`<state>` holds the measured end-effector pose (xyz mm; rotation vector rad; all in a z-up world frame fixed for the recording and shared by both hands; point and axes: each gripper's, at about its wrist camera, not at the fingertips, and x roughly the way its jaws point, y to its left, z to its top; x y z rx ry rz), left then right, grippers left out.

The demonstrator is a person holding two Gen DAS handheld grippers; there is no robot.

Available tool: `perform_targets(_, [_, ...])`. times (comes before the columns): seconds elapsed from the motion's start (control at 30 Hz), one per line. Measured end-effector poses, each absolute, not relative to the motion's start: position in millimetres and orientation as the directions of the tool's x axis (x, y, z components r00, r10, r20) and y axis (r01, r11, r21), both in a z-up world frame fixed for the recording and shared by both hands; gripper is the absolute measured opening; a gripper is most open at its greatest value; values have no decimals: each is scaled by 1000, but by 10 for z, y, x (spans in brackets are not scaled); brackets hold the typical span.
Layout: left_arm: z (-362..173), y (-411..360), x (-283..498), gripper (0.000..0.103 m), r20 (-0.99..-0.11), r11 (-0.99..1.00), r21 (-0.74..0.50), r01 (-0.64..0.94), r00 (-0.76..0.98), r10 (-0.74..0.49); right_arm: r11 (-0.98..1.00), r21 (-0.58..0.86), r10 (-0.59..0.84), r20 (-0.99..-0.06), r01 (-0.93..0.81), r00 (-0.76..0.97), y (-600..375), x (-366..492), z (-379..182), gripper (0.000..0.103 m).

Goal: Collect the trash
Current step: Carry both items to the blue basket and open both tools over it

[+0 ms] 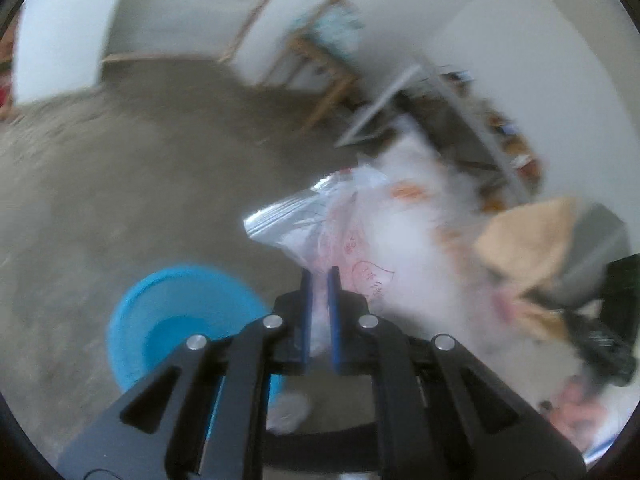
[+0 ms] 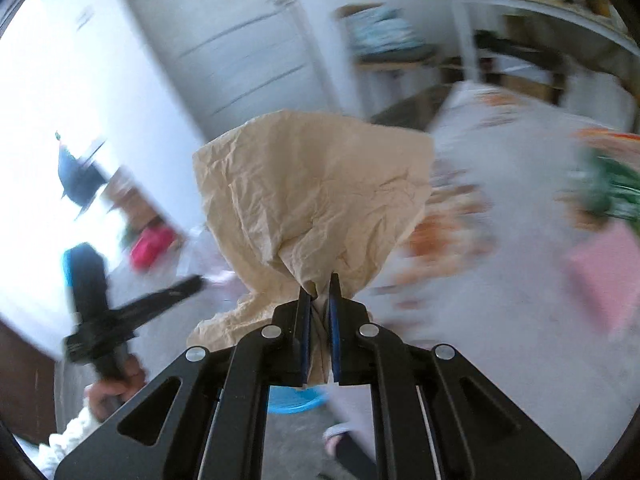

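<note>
The left gripper point(image 1: 320, 276) has its fingers point(image 1: 306, 312) closed on a clear plastic zip bag point(image 1: 320, 220), whose crinkled body fans out ahead of the tips with red markings showing on it. Below and to the left of those fingers a blue bin point(image 1: 160, 320) stands on the grey floor point(image 1: 120, 168), its mouth open toward the camera. Right of the bag, blurred, the brown paper point(image 1: 528, 236) shows with the other tool dark beside it. Farther off, a wooden chair point(image 1: 320, 56) stands by the white wall.

The right gripper point(image 2: 320, 284) has its fingers point(image 2: 305, 332) clamped on that crumpled brown paper point(image 2: 312, 188), which billows up ahead of the tips. Just beneath the fingers a sliver of the blue bin point(image 2: 294, 402) shows. Down to the left, a hand point(image 2: 116, 388) holds the other gripper's black handle. Beyond, to the right, a white desk point(image 2: 540, 4) carries blurred things.
</note>
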<state>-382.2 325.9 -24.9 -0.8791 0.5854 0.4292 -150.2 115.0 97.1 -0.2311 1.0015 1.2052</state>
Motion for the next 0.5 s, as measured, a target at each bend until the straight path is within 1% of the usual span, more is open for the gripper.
perform_targets(0.07, [-647, 3374, -3932, 6, -705, 522, -565, -639, 702, 97, 343, 344, 641, -766, -874, -50, 1334, -1692, 832, 8])
perform_targets(0.1, [-938, 3420, -3958, 6, -751, 497, -540, -679, 656, 79, 317, 344, 624, -778, -884, -79, 1433, -1805, 746, 8])
perform_targets(0.17, [-1330, 3472, -3941, 6, -793, 465, -523, -714, 608, 42, 280, 355, 588, -798, -892, -133, 1586, -1951, 577, 8])
perform_targets(0.2, [-1595, 3501, -3906, 6, -812, 448, -519, -728, 584, 8, 273, 336, 569, -812, -901, -130, 1658, -2010, 501, 8])
perform_targets(0.27, [-1913, 3550, -3852, 6, -832, 427, -512, -745, 554, -30, 275, 280, 541, -836, -920, -93, 1747, -2083, 412, 8])
perform_targets(0.37, [-2296, 3525, -3735, 8, -881, 430, -438, -789, 472, -31, 277, 260, 489, -867, -925, -97, 1868, -2086, 263, 8])
perform_targets(0.47, [-2525, 3548, -3635, 33, -903, 430, -403, -808, 428, -41, 282, 231, 443, -892, -931, -87, 2032, -2085, 157, 8])
perform_targets(0.5, [-2539, 3561, -3620, 33, -906, 430, -395, -812, 422, -37, 296, 219, 423, -903, -930, -79, 2058, -2073, 109, 8])
